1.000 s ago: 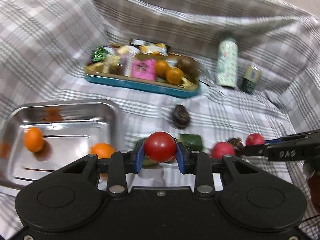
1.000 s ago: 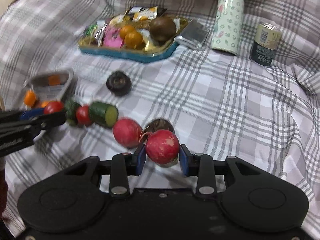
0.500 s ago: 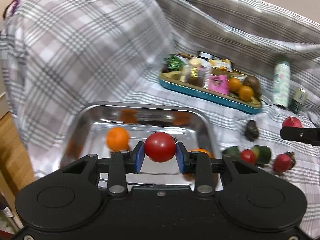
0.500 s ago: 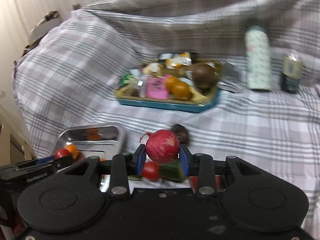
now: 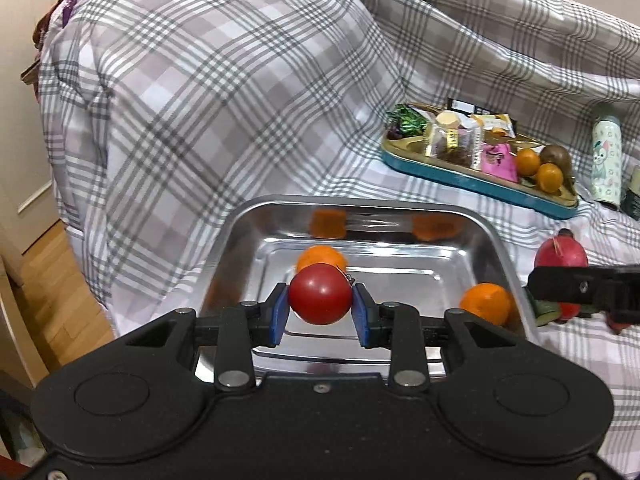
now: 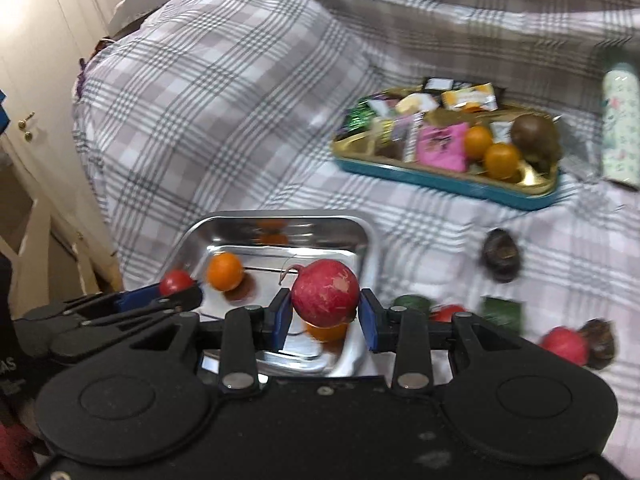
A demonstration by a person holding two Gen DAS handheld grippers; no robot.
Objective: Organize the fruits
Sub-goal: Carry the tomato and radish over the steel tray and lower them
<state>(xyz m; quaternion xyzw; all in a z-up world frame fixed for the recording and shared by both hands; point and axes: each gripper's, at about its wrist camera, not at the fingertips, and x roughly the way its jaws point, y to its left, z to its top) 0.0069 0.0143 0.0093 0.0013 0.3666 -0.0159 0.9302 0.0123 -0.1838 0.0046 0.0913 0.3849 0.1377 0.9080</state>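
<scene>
My tomato (image 5: 319, 294) and radish (image 6: 325, 293) sit clamped above the steel tray (image 5: 496, 240), which holds probably two oranges (image 5: 485, 303).

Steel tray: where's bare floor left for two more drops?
Steel tray: floor is bare in the middle and back right, between the far orange and the near-right orange. Crowded past its right rim: cucumber pieces and red fruit.

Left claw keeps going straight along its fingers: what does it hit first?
Probably the orange right behind the held tomato, or the floor of the steel tray beside it. The left claw points down into the tray; depth is unclear.
</scene>
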